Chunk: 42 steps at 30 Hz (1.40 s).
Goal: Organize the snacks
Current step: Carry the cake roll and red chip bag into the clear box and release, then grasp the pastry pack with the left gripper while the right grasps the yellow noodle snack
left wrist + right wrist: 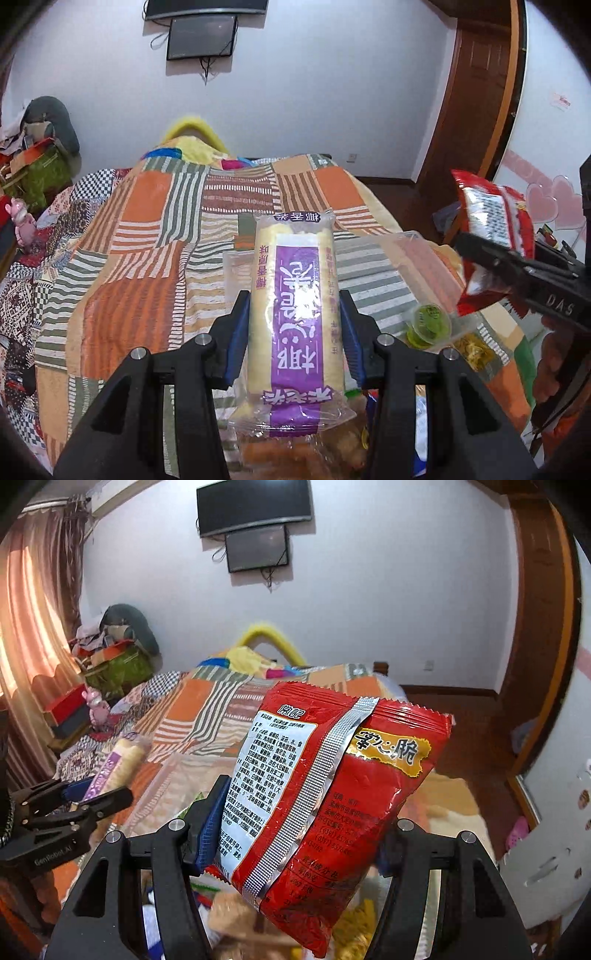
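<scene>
Meanwhile, the left gripper (pixel 293 336) clamped a long cream-coloured snack roll in a clear wrapper with a purple label (pixel 295 317) at centre frame, held above a clear plastic tray (pixel 417 251) on the orange-and-grey patchwork bedspread (pixel 147 240). At right of the left wrist view, the right gripper (pixel 299 834) gripped a red foil snack packet with a silver back seam (pixel 332 794), raised over the bed. A small green jelly cup (pixel 428 325) sat in the tray.
</scene>
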Each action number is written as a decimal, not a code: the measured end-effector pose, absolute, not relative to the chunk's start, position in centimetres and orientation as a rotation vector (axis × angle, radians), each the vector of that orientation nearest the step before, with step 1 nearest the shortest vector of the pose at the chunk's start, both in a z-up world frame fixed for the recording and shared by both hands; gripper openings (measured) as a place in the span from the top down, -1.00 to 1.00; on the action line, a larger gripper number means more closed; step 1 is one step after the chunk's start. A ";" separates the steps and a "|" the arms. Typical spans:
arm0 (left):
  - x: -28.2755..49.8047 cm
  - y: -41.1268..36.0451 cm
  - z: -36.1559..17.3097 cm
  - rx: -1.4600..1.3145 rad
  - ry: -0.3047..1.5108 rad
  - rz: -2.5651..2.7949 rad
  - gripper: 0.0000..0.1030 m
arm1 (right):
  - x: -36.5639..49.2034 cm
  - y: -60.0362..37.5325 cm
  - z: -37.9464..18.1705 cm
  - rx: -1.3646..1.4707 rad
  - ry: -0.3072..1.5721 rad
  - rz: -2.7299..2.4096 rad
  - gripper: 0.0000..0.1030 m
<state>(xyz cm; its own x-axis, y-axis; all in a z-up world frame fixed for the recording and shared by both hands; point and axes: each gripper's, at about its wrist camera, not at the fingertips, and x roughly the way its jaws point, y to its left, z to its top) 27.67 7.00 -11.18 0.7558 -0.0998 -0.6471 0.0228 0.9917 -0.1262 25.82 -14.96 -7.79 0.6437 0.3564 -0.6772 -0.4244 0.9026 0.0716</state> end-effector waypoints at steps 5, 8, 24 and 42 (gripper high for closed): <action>29.5 6.3 -12.6 -0.091 0.748 -0.072 0.13 | 27.4 -13.6 -9.7 -0.116 0.831 0.471 -0.16; 30.4 6.1 -13.4 -0.085 0.776 -0.072 0.13 | 28.0 -13.0 -10.6 -0.140 0.874 0.480 -0.16; 29.4 6.1 -12.7 -0.050 0.756 -0.067 -0.14 | 27.7 -13.5 -9.7 -0.191 0.903 0.495 -0.36; 19.9 9.0 -12.1 -0.057 0.786 -0.052 -0.23 | 21.7 -17.6 -6.1 -0.145 0.793 0.514 -0.36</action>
